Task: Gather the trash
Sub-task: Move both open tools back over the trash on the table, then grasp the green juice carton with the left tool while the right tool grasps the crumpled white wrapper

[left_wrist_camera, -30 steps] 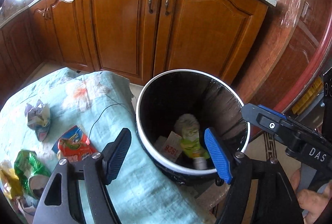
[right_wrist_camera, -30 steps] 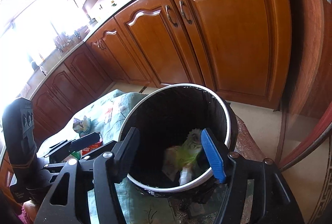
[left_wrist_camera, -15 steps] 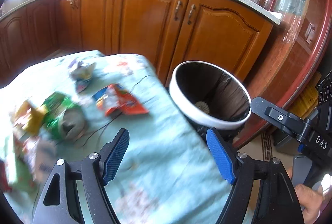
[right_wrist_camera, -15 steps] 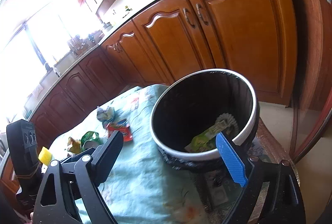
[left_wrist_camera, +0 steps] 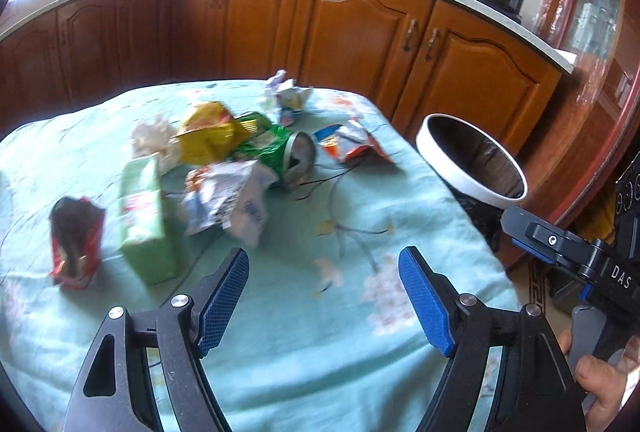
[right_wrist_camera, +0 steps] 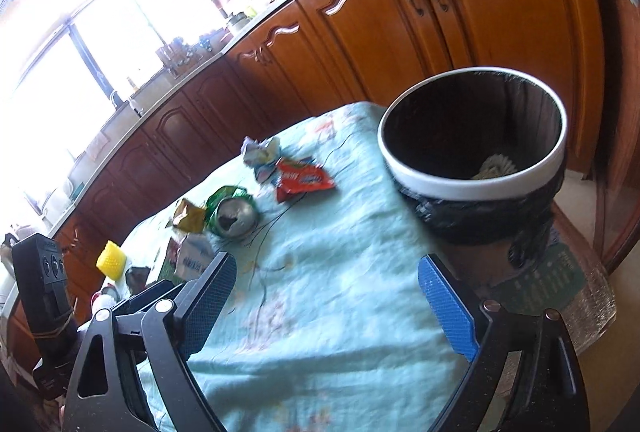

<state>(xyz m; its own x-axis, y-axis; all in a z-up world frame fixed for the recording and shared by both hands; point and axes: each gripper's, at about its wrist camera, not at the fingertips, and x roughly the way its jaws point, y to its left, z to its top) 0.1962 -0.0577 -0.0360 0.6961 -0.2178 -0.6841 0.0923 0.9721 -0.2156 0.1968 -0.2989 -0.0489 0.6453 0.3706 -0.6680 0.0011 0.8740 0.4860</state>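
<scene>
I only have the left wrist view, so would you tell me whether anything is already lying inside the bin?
Observer: Yes. The right wrist view looks down into the bin, and a pale ribbed piece lies at the bottom.
Operator: Thank you. Is the right hand-held gripper carrying anything?
Observer: No. The right hand-held gripper has just been opening its jaws, and nothing is between them, only the tablecloth below.
Operator: Is there anything near the table that I am missing?
Observer: A small yellow object shows at the left of that view, past the wrappers. I cannot tell what it is.
</scene>
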